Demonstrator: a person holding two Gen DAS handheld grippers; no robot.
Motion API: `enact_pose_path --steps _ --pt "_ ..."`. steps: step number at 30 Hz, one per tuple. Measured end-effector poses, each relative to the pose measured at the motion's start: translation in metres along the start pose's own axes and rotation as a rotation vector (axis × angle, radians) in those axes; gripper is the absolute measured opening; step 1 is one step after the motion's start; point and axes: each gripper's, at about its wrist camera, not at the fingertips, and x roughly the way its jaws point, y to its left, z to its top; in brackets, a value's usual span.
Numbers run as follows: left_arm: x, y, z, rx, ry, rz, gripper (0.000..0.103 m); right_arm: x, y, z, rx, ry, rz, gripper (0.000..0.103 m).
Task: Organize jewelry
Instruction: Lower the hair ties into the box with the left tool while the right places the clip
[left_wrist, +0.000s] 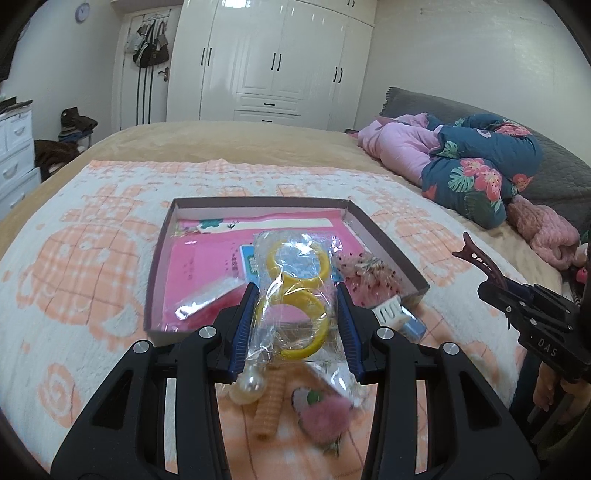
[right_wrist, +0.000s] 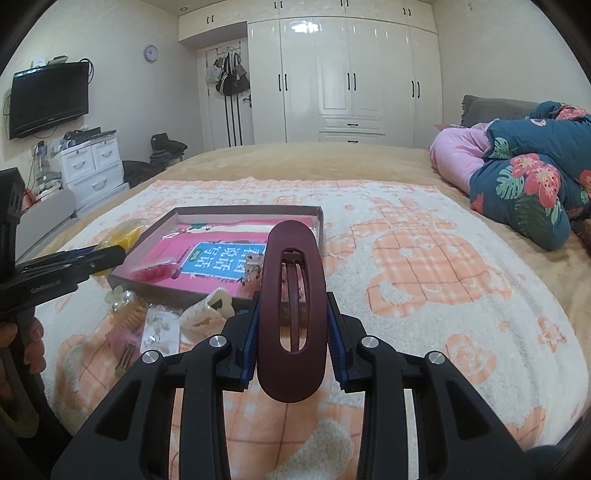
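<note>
In the left wrist view, the left gripper (left_wrist: 295, 314) is clamped on a clear bag of yellow rings (left_wrist: 295, 291), held over the near edge of the shallow box (left_wrist: 388, 240) on the patterned blanket (left_wrist: 92, 258), with loose hair ornaments (left_wrist: 295, 410) lying just below. In the right wrist view, the right gripper (right_wrist: 291, 332) is clamped on a maroon hair clip (right_wrist: 291, 306), held upright just near of the box's (right_wrist: 177, 212) right corner, more clips (right_wrist: 207, 312) scattered on the blanket to its left.

I was in a home bedroom: a bed (right_wrist: 258, 162) with a patterned blanket (right_wrist: 424, 266) and rumpled quilt (right_wrist: 532, 184), a white wardrobe (right_wrist: 351, 77), a wall TV (right_wrist: 48, 98), a drawer unit (right_wrist: 92, 166), and bags (right_wrist: 231, 79) hung on the door.
</note>
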Motion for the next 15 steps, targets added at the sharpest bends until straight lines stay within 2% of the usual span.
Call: enact_pose_path --steps 11,15 --pt "0.037 0.005 0.02 -0.019 0.029 -0.013 0.033 0.036 -0.005 0.017 0.001 0.041 0.009 0.031" --pt "0.055 0.006 0.026 -0.025 0.066 -0.017 0.033 0.053 -0.004 0.022 -0.007 0.063 0.009 0.031"
